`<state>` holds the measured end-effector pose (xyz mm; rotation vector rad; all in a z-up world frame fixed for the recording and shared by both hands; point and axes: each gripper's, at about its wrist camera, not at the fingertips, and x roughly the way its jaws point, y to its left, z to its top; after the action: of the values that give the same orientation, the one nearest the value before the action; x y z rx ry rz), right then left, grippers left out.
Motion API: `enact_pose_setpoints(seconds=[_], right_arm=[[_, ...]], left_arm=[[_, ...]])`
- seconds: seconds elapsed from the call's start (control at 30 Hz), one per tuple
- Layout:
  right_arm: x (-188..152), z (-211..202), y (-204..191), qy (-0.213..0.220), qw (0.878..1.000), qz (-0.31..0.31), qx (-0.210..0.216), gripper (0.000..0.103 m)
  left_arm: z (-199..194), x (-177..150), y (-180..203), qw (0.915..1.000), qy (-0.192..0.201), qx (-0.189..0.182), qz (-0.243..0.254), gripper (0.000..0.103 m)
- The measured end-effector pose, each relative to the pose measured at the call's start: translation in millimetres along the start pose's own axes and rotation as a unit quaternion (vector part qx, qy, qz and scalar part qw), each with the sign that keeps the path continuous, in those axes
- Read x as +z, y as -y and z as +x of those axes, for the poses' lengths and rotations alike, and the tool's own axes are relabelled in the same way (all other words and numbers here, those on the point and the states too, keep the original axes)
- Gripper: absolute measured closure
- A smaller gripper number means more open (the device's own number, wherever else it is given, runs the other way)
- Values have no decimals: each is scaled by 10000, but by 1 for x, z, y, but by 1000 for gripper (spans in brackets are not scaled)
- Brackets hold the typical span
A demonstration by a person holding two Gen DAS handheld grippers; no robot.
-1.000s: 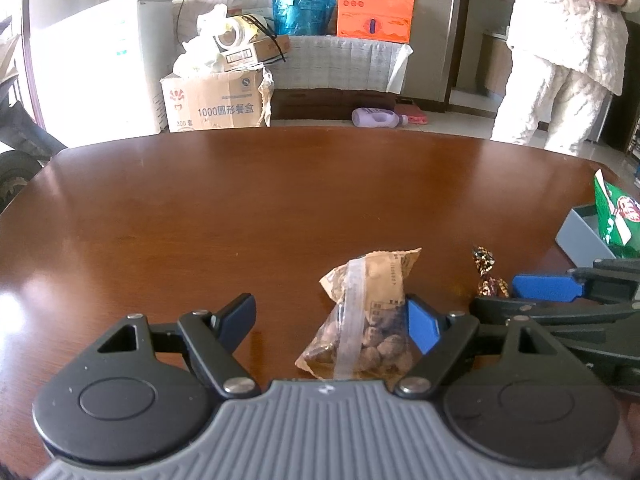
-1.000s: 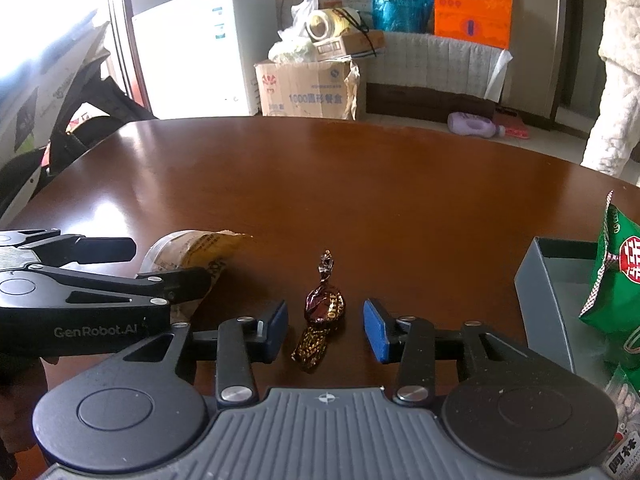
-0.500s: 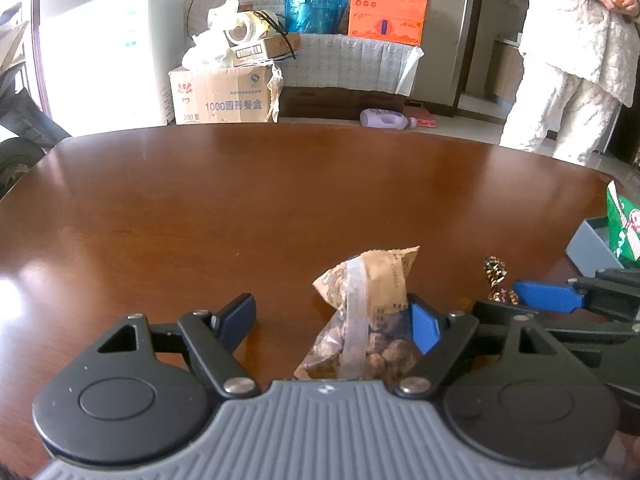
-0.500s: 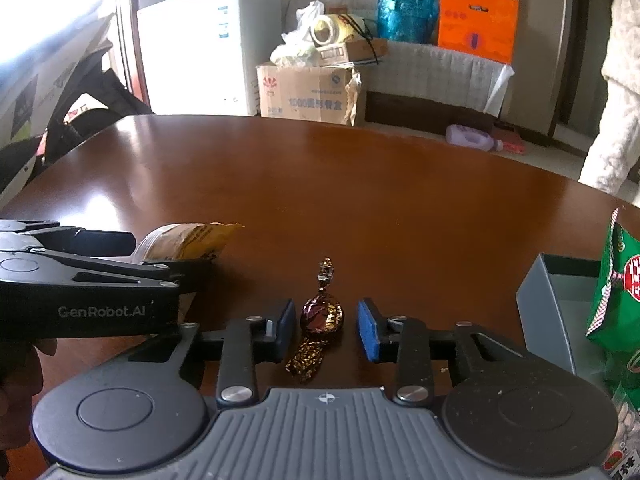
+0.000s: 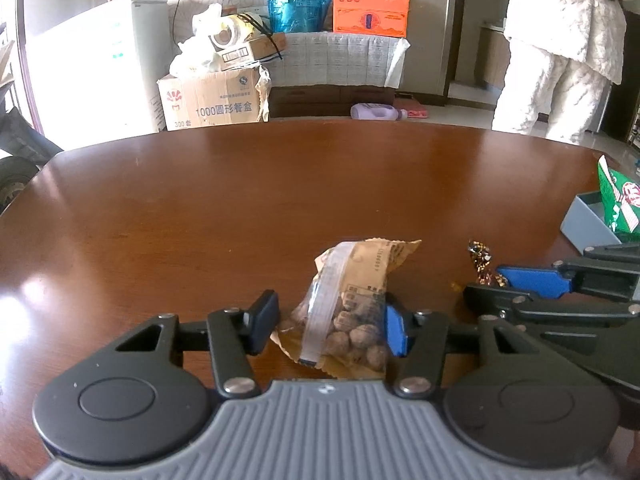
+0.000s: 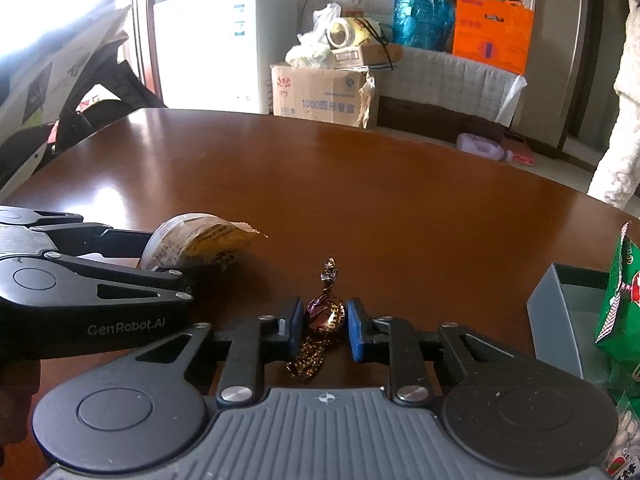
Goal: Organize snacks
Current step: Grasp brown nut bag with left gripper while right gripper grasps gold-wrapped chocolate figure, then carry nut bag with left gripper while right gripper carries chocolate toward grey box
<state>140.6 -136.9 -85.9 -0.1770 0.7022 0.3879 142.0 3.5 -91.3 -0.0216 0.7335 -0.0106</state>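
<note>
the bag of nuts point(image 5: 348, 312) lies on the table point(image 5: 240, 208) between the closing jaws of the left gripper point(image 5: 328, 320), pads not yet pressing. the right gripper point(image 6: 323, 330), tilted downward, is clenched on the wrapped candy point(image 6: 325, 314).

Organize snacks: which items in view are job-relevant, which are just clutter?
Job: nut packet between the closing left gripper; wrapped candy in the right gripper; grey bin; green snack bag.
Clutter: cardboard box, orange bag, purple bottle.
</note>
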Motion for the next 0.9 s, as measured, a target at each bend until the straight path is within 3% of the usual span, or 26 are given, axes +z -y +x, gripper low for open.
enact_pose_setpoints(seconds=[0.07, 0.2, 0.9], right_arm=[[1, -1, 0, 2, 10000, 12, 2, 78], [6, -1, 5, 13, 10000, 30, 13, 78], [7, -22, 24, 229, 9990, 368, 69, 78]], left_arm=[[0, 2, -2, 9999, 4, -122, -88, 61], [-1, 2, -3, 9997, -15, -149, -187, 65], [-23, 10, 9, 9994, 232, -224, -109, 67]])
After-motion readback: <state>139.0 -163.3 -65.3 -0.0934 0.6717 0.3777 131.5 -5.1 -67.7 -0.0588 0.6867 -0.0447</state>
